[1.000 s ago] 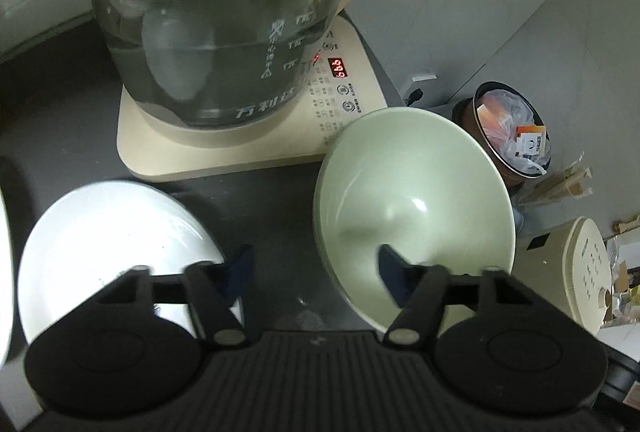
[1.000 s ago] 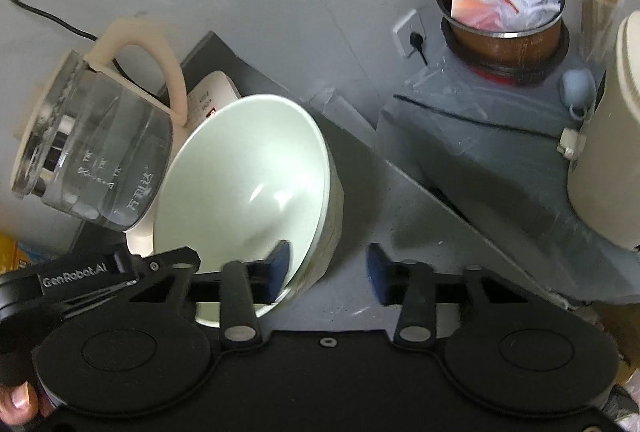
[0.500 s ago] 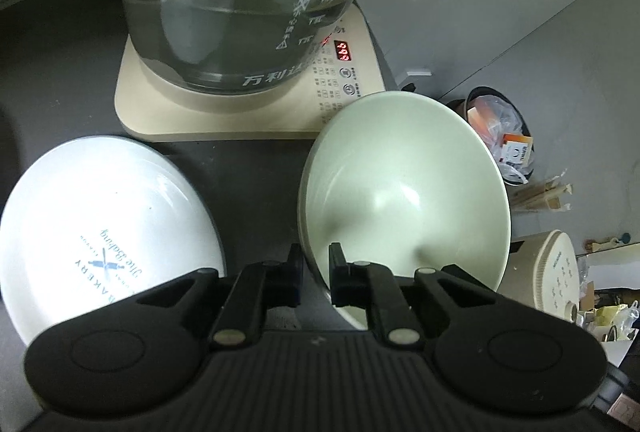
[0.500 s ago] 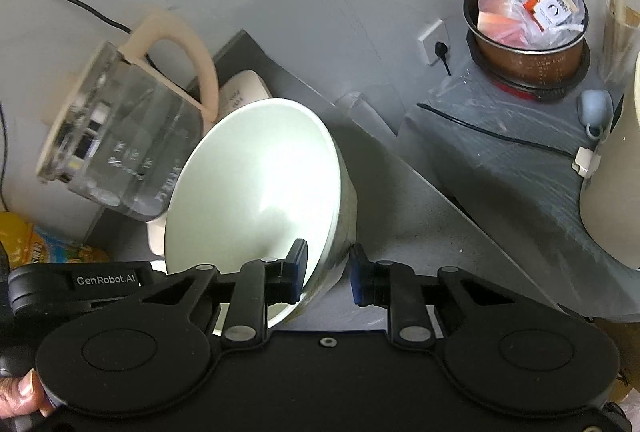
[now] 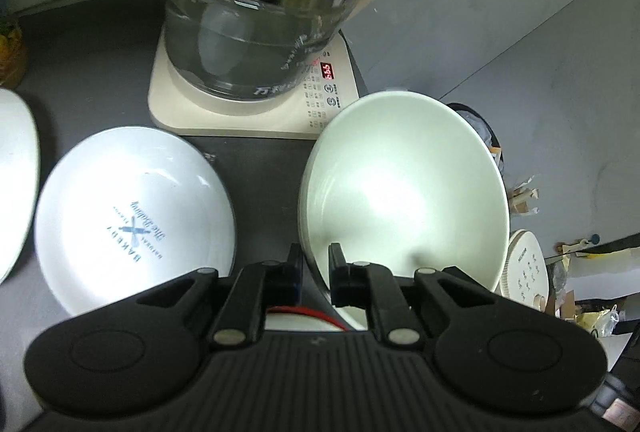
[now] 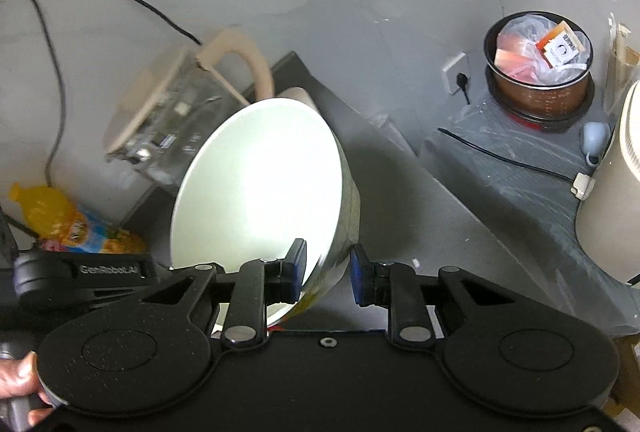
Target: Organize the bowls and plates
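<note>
On the dark table [image 5: 100,104], the pale green bowl [image 5: 404,188] is held tilted, gripped at its near rim from two sides. The left gripper [image 5: 314,268] has its fingers drawn close together, clamped on the rim — one pad outside the wall, one inside. The right gripper [image 6: 326,270] stands a little wider, its fingers straddling the bowl's [image 6: 260,192] opposite edge, the left pad against the inside; whether the right pad presses the outer wall I cannot tell. A red-rimmed white dish [image 5: 300,318] shows just below the left gripper's fingers.

Left of the bowl lies a white plate [image 5: 132,220], flat on the table, printed "BAKERY" with script lettering and a crossed emblem. Another white dish [image 5: 16,184] sits at the left edge. Behind them a glass kettle [image 5: 256,32] stands on a cream base [image 5: 248,112] — its red digits glow but read unclear, and the kettle's white Chinese characters are too small to make out. The left gripper's body, in the right wrist view, reads "GenRobot.AI".
</note>
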Available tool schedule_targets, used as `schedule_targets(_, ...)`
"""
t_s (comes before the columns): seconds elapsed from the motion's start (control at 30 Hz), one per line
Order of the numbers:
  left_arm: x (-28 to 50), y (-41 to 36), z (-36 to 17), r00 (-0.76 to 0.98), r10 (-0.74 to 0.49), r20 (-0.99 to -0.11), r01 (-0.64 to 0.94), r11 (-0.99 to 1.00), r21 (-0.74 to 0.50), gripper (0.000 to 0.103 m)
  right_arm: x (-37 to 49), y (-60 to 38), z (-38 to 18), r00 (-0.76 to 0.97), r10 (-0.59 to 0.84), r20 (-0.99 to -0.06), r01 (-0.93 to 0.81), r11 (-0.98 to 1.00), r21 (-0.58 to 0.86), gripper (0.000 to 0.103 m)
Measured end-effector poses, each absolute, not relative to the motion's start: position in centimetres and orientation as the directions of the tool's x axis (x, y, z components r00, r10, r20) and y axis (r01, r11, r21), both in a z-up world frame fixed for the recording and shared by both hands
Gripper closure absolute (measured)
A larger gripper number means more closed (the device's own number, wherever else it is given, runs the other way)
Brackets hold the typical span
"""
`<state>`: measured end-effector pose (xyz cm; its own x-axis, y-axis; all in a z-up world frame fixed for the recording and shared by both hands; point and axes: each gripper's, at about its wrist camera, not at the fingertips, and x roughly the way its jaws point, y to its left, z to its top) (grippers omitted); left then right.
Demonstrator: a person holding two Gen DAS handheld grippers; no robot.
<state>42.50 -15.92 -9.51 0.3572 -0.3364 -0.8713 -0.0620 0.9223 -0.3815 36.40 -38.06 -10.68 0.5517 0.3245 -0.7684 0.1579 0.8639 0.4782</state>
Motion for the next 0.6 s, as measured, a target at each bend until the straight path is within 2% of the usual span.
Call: schedule_targets(0.6, 38.2, -12.3, -5.3, 0.42, -0.35, -0.837, -0.079, 0.905, -0.418, 0.092, 33.3, -35.5, -6.5, 0.586, 0.369, -0.722, 0.036, 0.878, 0.478, 0.079)
